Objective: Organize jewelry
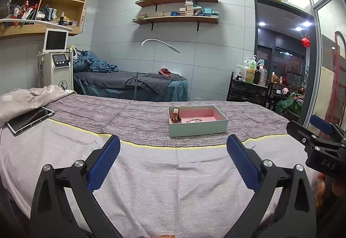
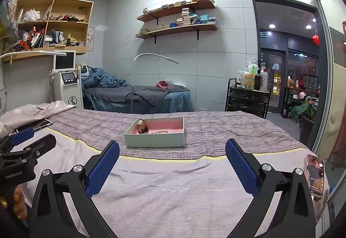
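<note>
Both grippers hang above the near part of a bed, holding nothing. The left gripper has its blue-padded fingers spread wide apart, with only the pale bedsheet showing between them. The right gripper is spread just as wide over the same sheet, and its fingers frame bare cloth too. Each tool also shows at the edge of the other's view, the right one at the far right of the left camera's picture, the left one at the far left of the right camera's.

Farther off, on the grey striped blanket that covers the far half of the bed, sits a pale green jewelry box with a pink lining, its top open. Inside, at its left end, a watch with a brown strap stands on edge against the wall. Just right of it, a pink bead bracelet lies flat on the lining by the near wall. The box is well apart from both grippers.

A tablet lies at the left side of the bed beside a rumpled pale quilt. A smartphone with a lit screen rests at the bed's near right edge.
</note>
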Motion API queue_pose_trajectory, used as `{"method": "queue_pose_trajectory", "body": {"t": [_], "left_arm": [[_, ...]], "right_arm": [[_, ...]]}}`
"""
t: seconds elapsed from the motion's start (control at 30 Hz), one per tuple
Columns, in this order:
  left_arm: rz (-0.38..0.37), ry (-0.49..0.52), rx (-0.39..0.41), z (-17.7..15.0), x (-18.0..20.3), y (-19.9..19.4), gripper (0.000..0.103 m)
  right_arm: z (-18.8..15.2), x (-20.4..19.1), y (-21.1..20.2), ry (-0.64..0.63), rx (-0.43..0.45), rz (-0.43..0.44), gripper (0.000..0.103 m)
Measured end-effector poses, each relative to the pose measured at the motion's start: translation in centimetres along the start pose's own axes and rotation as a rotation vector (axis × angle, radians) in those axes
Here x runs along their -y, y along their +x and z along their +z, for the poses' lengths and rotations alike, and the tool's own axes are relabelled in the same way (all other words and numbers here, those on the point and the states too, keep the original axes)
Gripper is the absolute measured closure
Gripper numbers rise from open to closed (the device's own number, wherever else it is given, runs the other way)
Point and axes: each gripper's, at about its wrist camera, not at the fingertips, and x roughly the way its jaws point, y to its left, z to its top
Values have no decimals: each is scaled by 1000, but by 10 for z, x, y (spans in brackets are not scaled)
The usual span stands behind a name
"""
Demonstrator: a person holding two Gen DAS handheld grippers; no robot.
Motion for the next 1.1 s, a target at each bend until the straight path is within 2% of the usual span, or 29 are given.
{"method": "queue_pose_trajectory", "body": {"t": [0.27, 1.1], "left_arm": [[-1, 8, -29, -2, 2, 4, 6], [5, -3, 2, -3, 0, -2, 6]], "right_arm": [[-2, -3, 2, -3, -3, 3, 7], [-9, -12, 6, -12, -10, 13, 7]]}}
